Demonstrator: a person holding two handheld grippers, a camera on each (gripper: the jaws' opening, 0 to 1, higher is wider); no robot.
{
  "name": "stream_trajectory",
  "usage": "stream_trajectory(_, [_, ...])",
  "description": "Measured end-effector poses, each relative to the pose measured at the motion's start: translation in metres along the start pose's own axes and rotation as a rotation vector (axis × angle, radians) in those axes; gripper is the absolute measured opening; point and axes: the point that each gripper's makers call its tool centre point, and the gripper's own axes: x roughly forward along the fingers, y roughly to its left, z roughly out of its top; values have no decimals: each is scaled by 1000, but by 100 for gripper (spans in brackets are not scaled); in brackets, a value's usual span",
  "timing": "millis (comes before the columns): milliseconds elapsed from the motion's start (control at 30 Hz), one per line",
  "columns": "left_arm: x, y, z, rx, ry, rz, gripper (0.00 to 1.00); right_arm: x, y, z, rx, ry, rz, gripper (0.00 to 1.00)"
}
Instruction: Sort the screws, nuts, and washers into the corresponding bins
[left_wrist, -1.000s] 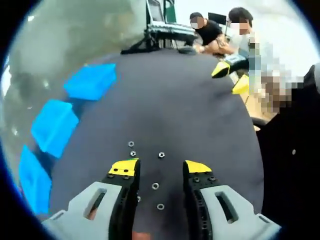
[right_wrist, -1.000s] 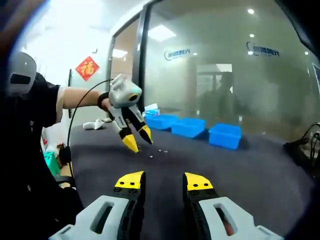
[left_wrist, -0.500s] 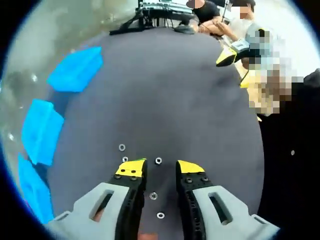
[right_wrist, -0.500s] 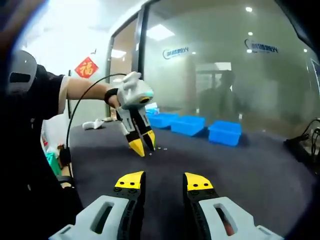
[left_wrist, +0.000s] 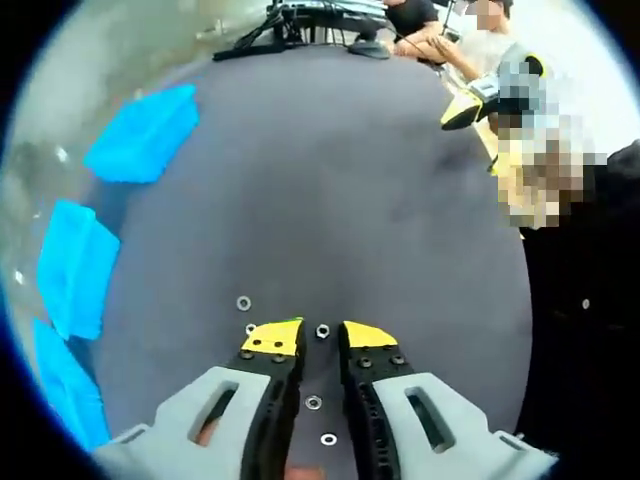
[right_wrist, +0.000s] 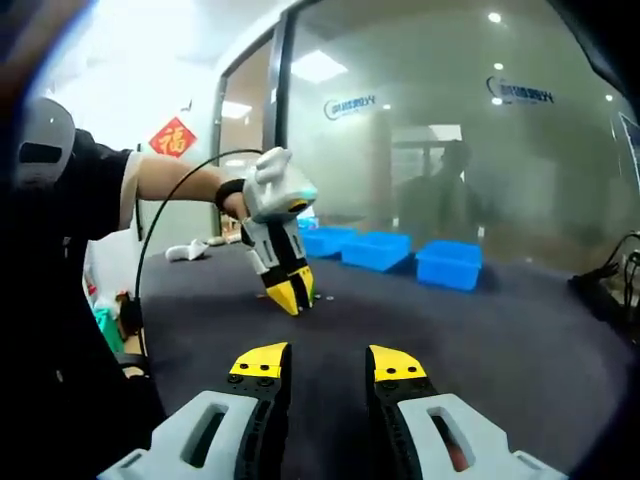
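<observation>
Left gripper view, left to right: three blue bins along the table's left edge, near one (left_wrist: 62, 395), middle one (left_wrist: 72, 265), far one (left_wrist: 142, 132). All sit on a dark grey table (left_wrist: 330, 180).

A washer (left_wrist: 243, 303) lies loose just left of the left gripper (left_wrist: 320, 336), apart from it. The left gripper's yellow-tipped jaws are nearly together, down at the table top, with a nut (left_wrist: 322, 330) right in the narrow gap at the tips. Cannot tell if the pads actually press on it. Two more small ring-shaped parts lie between the jaw bodies further back: one (left_wrist: 313, 402), another (left_wrist: 328, 439); too small to tell nut or washer.

Far right of that view: another yellow-tipped gripper (left_wrist: 470, 105) at the table's far edge, people sitting behind it.

Right gripper view, left to right: the person's black sleeve (right_wrist: 70, 210) and bare forearm reach in from the left, holding the left gripper (right_wrist: 296, 297) pointed down at the table, tips close together. A tiny part (right_wrist: 327, 297) lies on the table just right of those tips. Blue bins sit behind in a row before a glass wall (right_wrist: 450, 120). The right gripper (right_wrist: 327, 362) is held above the table, jaws spread, holding nothing.
</observation>
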Motion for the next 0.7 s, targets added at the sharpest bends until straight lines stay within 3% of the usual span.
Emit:
stream_trajectory(167, [0,0,-1,-16,-1,-2,6,1,1,-1,0,1,2,26])
stream_trajectory(400, [0,0,-2,-28,-14,5,6,2,3,0,-2,-3,5,26])
stream_trajectory(700, [-14,6,5,-103,-173,69,5,5,3,4,-1,-15,-3,26])
